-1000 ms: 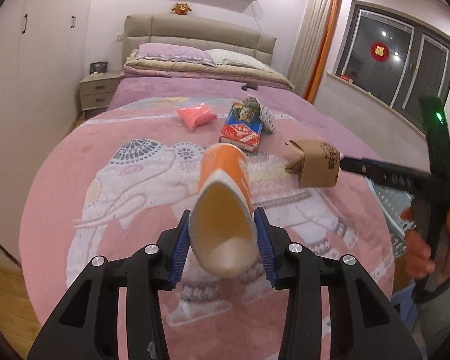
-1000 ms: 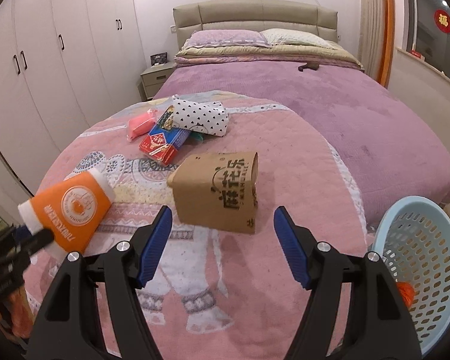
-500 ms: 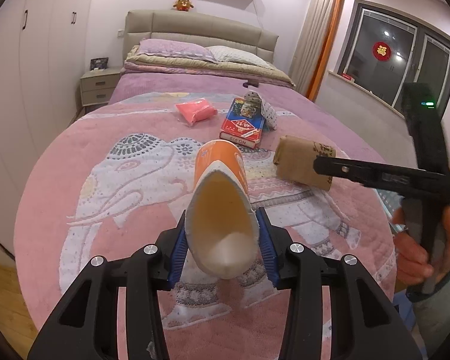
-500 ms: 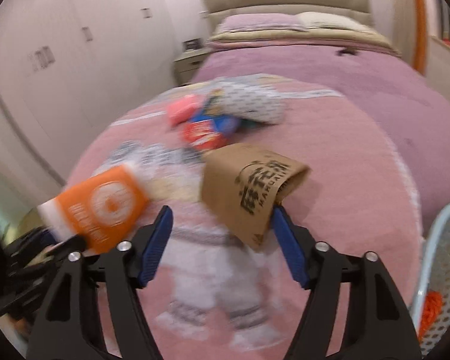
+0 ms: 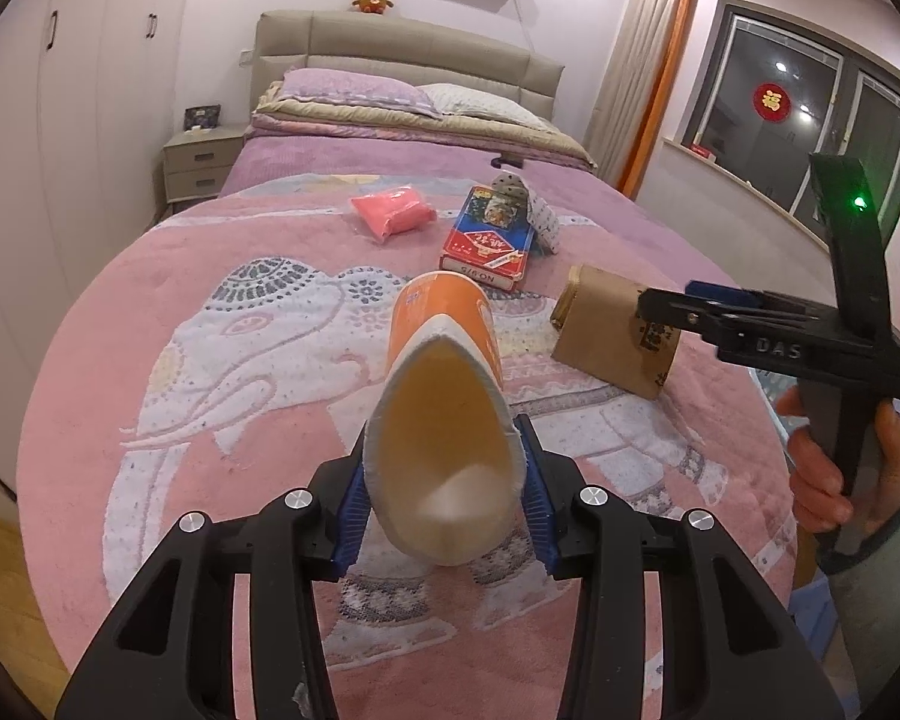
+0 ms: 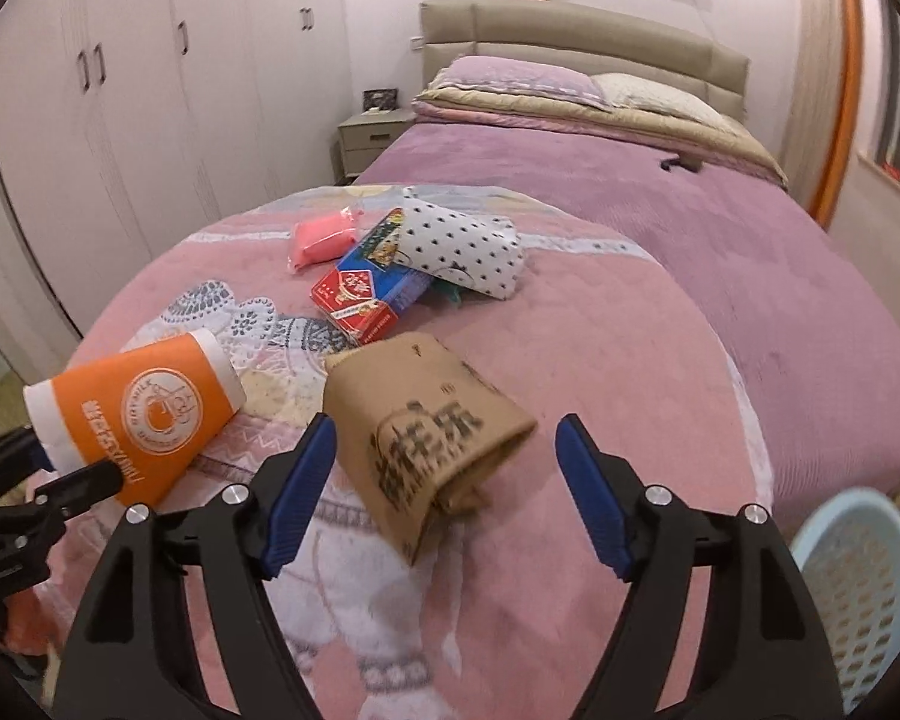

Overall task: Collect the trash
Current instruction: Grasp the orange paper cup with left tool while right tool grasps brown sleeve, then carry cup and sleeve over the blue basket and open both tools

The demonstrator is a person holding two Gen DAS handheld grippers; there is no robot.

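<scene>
At the left of the scene, the left gripper point(image 5: 444, 510) has its blue fingers point(image 5: 354, 510) clamped on the rim end of the orange paper cup point(image 5: 444, 396), squeezing the mouth into an oval. The cup is held off the bed point(image 5: 270, 360), its base pointing away from the hand toward the headboard, so its long axis runs along the gripper's own line.

Right of the cup, the brown paper bag point(image 6: 426, 438) lies on the pink elephant blanket point(image 6: 600, 348). In the right wrist view it sits between the fingers of the right gripper point(image 6: 444, 486) and a little ahead of them, leaning toward the left finger point(image 6: 300, 480). Its long axis is skewed, running from upper left to the open, crumpled end at lower right. The jaws have just been opening, and both pads stand clear of the bag with a wide gap on the right side. The right hand point(image 5: 834, 468) is plainly the nearer one to the bag.

Beyond the bag lie the red and blue packet point(image 6: 360, 294), the spotted pouch point(image 6: 462, 246) and the pink packet point(image 6: 318, 240), well apart from both grippers. At far right the pale blue basket point(image 6: 858, 588) stands beside the bed, likely where the trash goes.
</scene>
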